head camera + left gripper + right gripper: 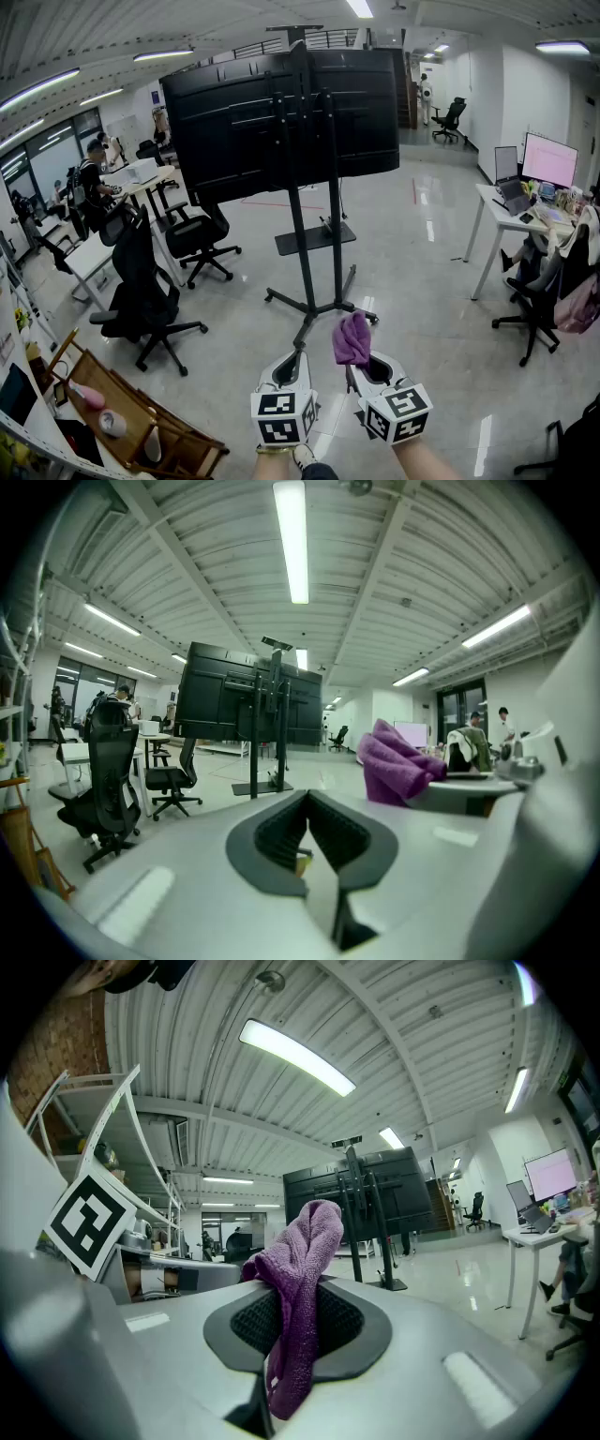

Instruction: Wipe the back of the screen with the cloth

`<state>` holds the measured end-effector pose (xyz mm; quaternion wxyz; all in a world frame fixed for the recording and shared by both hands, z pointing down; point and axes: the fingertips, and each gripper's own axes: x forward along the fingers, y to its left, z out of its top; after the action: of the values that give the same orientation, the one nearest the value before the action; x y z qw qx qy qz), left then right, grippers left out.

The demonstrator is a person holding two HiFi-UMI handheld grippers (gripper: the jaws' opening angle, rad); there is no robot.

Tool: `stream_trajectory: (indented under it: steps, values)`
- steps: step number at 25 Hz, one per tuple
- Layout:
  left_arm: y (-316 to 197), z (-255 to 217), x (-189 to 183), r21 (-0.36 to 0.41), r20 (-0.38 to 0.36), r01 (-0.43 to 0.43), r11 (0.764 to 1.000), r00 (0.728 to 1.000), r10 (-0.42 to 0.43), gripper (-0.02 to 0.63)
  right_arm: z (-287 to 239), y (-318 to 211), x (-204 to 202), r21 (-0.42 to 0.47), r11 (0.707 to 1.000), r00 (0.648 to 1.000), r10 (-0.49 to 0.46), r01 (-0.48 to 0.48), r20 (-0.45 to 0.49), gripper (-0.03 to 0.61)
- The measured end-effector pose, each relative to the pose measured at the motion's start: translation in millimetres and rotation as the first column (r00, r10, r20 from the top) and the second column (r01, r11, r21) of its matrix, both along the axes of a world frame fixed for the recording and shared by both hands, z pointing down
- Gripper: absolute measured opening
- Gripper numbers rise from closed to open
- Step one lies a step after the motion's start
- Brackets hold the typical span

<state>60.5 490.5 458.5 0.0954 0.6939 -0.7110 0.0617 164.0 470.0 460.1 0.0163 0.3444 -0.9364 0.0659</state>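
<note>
Right gripper (292, 1330) clamps purple cloth (298, 1269) upright.

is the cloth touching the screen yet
Apart: the head view shows the cloth held low in the right gripper, with floor between it and the screen.

One black screen (234, 112) on one stand (302, 246). One purple cloth (352, 339). Two claws: left claw (292, 360), right claw (362, 367).
</note>
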Motion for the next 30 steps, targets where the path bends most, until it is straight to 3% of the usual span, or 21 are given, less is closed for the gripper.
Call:
stream_trajectory:
  steps: [8,21,30]
  values:
    - [-46.8,3.7,-58.1,-0.017,-0.006,0.047,0.999,0.999,-0.047,0.008,-4.3,-49.9,-55.5,0.013,0.999,0.999,-0.05,0.05,-0.013,0.057]
    - [-209.6,-18.8,-192.3,0.011,-0.015,0.077,0.997,0.997,-0.077,0.008,-32.3,-215.9,-190.9,0.071,0.995,0.997,-0.07,0.071,-0.018,0.057]
    - [-296.0,-34.6,-276.2,0.042,0.035,0.106,0.993,0.994,-0.108,0.008,-42.6,-314.5,-266.4,0.092,0.994,0.998,-0.065,0.064,0.004,0.057]
